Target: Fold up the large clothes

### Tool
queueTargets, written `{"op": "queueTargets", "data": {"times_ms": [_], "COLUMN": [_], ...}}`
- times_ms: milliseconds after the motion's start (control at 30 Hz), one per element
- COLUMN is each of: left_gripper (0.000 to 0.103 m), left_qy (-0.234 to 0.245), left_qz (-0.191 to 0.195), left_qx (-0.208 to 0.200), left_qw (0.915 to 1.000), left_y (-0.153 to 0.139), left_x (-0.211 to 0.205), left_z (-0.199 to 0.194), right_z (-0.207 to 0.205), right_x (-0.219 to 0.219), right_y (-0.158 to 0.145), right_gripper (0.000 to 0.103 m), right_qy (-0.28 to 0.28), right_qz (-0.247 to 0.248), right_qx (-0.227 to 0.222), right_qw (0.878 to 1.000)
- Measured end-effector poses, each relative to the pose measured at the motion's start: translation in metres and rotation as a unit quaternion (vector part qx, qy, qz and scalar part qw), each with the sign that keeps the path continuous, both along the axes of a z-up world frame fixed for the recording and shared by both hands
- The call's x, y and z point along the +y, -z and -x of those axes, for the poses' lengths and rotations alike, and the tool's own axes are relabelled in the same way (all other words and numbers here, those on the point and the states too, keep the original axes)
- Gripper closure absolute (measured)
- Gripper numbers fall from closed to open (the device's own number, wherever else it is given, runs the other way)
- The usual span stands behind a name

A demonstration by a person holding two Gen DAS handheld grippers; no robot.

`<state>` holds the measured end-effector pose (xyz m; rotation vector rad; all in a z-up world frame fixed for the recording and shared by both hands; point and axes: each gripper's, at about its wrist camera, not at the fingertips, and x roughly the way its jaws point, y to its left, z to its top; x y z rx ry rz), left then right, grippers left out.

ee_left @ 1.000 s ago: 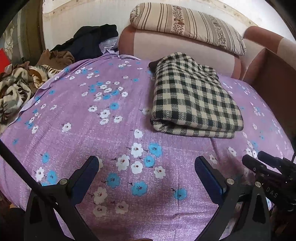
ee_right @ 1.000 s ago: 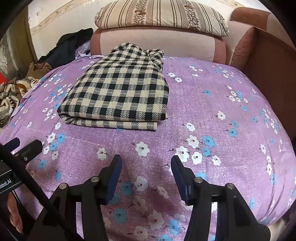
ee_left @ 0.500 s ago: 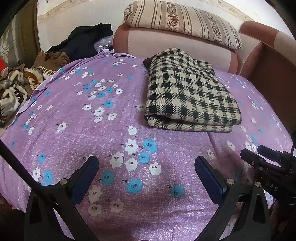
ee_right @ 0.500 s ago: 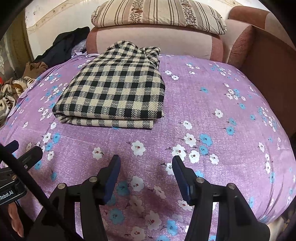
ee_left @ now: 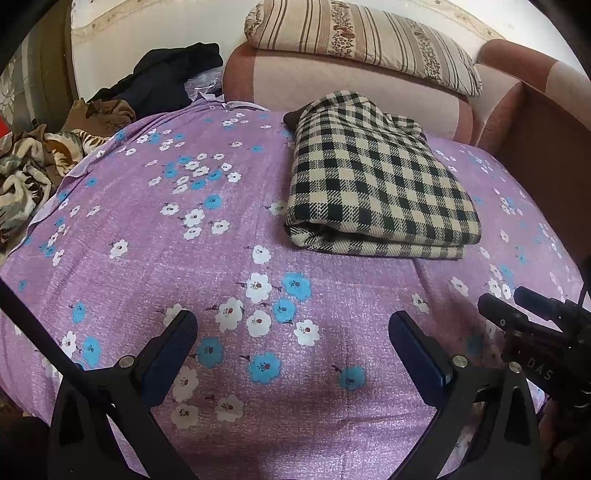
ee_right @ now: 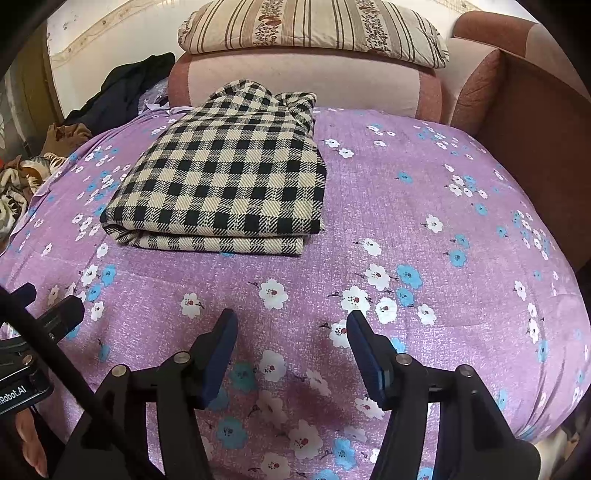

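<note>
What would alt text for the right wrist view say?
A folded black-and-cream checked garment lies on a purple floral bedsheet. The open right tool hovers in front of it, empty. A striped pillow rests on the pink headboard behind.

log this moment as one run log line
stage: fold done | checked garment: folded, flat on purple floral sheet | left tongs: open, empty | right tongs: open, empty, short of garment
</note>
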<state>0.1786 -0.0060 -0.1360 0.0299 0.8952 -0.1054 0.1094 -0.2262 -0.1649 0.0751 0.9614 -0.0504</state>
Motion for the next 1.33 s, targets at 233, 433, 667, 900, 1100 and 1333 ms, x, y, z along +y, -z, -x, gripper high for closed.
{"op": "queueTargets", "data": {"times_ms": [233,433,667,900,1100,1333], "left_gripper": [0.000,0.000,0.000,0.000,0.000,0.000], "left_qy": [0.000,0.001,0.002,0.009,0.016,0.016], "left_qz": [0.003,0.003,0.008,0.011,0.012,-0.001], "left_qx": [0.006,0.008,0.014,0.016,0.013,0.006], "left_qw": [1.0000,1.0000,0.9999,0.9998,0.9997,0.9999], "left_y": [0.002,0.004,0.006,0.007,0.007,0.007], "left_x": [0.001,0.000,0.001,-0.001,-0.004,-0.009], "left_z": [-0.001,-0.002,-0.002,-0.001,0.001,0.001], "right_z": [0.000,0.001,0.002,0.003,0.001,-0.002], "right_x": [-0.002,0.001,0.006,0.009,0.012,0.011], "right_y": [-0.001,-0.004,-0.005,-0.007,-0.009,-0.007], "right_gripper": [0.037,0.037,0.036,0.035,0.035,0.033], "right_qy": [0.005,0.006,-0.002,-0.004,-0.006,-0.009], "right_qz": [0.003,0.013,0.027,0.032,0.036,0.033], "right_qx": [-0.004,-0.013,-0.019,-0.024,-0.026,-0.019], "right_qw": [1.000,1.000,0.999,0.999,0.999,0.999]}}
